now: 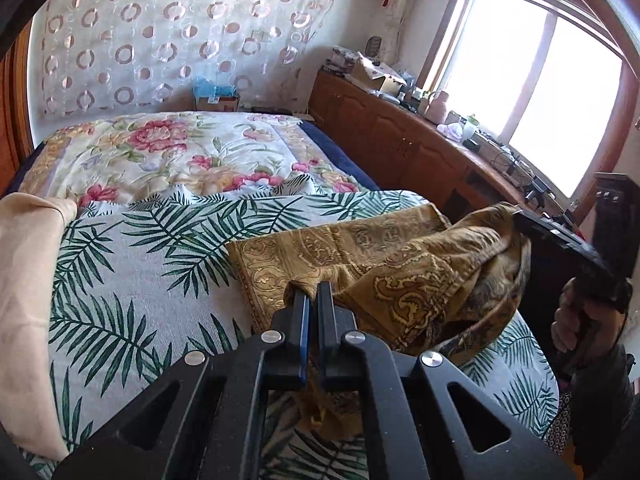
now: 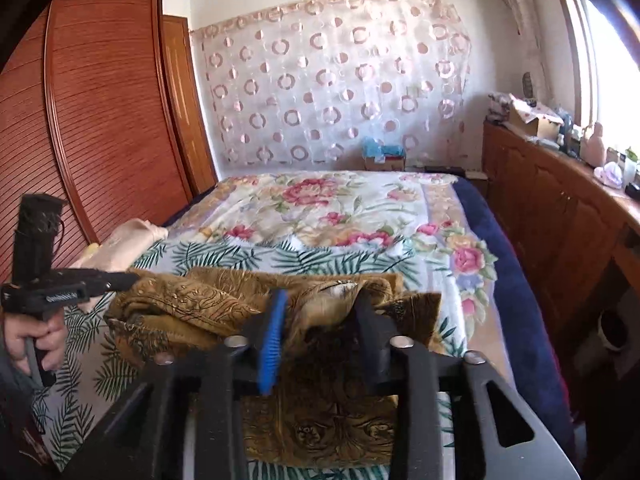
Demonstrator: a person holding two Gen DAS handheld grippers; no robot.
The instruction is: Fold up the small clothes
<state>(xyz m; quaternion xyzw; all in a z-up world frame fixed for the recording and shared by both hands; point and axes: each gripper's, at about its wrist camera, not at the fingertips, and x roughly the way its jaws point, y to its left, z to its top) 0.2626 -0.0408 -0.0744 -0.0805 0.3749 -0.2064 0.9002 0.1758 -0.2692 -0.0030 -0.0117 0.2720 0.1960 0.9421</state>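
The bed (image 2: 472,216) stretches ahead of both my hand-held grippers, covered by a floral quilt (image 1: 180,152) at the far end and a palm-leaf sheet (image 1: 140,264) at the near end. A wooden wardrobe (image 2: 100,120) stands to the left of my left hand-held gripper, and a long wooden cabinet (image 1: 380,136) runs along the right, beyond my right hand-held gripper. A circle-patterned curtain (image 2: 332,88) hangs on the far wall.

The task's thing, a gold-brown paisley garment (image 1: 380,256), lies on the palm-leaf sheet, directly ahead of and under both hand-held grippers, partly flat and partly bunched. A beige cloth (image 1: 28,264) lies to the left of my left hand-held gripper.

My left hand-held gripper (image 1: 314,298) is closed, pinching an edge of the garment between its fingertips. My right hand-held gripper (image 2: 320,300) has its jaws parted, with a raised fold of the garment lying between them; the blue pad (image 2: 274,336) does not visibly press the fabric. My left hand (image 2: 34,344) grasps its handle, seen from the right wrist view.
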